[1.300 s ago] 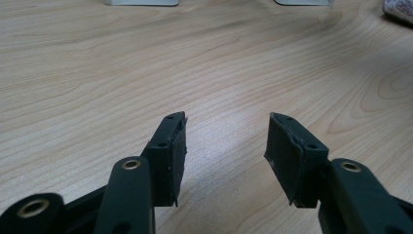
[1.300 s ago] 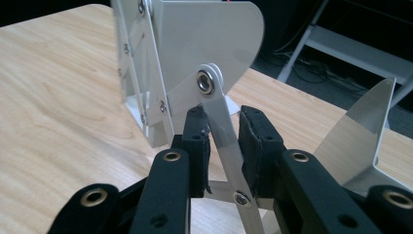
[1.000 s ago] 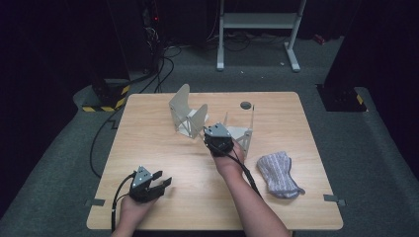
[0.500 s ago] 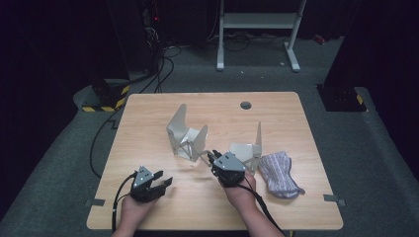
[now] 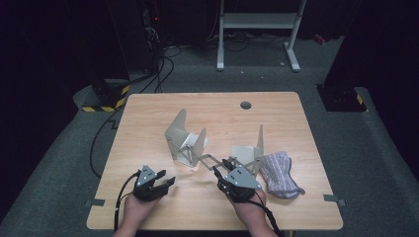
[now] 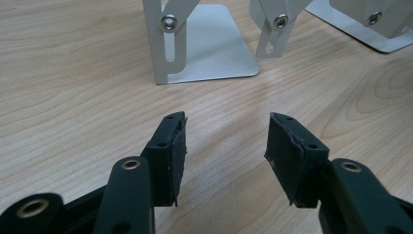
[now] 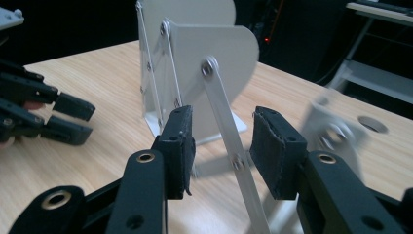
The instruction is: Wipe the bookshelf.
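The metal folding rack (image 5: 212, 148) stands stretched out across the middle of the wooden table (image 5: 148, 118), its scissor links (image 5: 202, 159) joining the plates at 10 o'clock and 3 o'clock. The right gripper (image 5: 223, 168) sits at about 6 o'clock of the rack – its jaws have just been opening, and a link bar (image 7: 226, 141) stands between the pads, untouched. The left gripper (image 5: 168, 182) rests at 8 o'clock, jaws apart and holding nothing. A striped cloth (image 5: 279, 173) lies just beside the rack at 4 o'clock.
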Demonstrator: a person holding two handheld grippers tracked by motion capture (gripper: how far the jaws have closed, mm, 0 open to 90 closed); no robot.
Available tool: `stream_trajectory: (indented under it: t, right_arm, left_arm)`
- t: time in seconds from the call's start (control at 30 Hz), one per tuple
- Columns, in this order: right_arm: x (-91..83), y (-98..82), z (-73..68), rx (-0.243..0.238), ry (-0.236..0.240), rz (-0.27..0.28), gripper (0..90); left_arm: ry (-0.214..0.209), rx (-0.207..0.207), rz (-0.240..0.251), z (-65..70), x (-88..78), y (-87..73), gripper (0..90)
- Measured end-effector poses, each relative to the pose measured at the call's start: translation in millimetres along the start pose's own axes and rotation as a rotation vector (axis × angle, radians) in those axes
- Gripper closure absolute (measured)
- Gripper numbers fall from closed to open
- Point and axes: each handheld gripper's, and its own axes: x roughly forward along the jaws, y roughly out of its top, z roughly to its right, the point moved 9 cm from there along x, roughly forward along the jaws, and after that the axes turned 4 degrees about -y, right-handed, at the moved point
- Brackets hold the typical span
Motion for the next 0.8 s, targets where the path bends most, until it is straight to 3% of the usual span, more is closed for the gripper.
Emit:
stream_trajectory:
  t: [0.23, 0.33, 0.57, 0.8]
  right_arm:
    - [-6.5, -35.4, 13.7, -0.001, -0.045, -0.079, 61.5]
    - [-5.6, -45.2, 24.8, 0.022, -0.064, -0.105, 61.4]
    - [-4.6, -52.3, 33.8, 0.042, -0.082, -0.122, 62.6]
    - [7.3, -48.1, 39.5, 0.042, -0.093, -0.120, 62.7]
  left_arm:
    - [-0.024, 0.018, 0.011, 7.6, 4.9, 5.9, 49.0]
    - [-0.030, 0.025, 0.007, 9.2, 8.0, 6.2, 49.1]
    - [-0.033, 0.030, 0.007, 10.8, 9.1, 8.6, 49.0]
    - [-0.034, 0.030, 0.010, 10.6, 8.0, 8.5, 49.0]
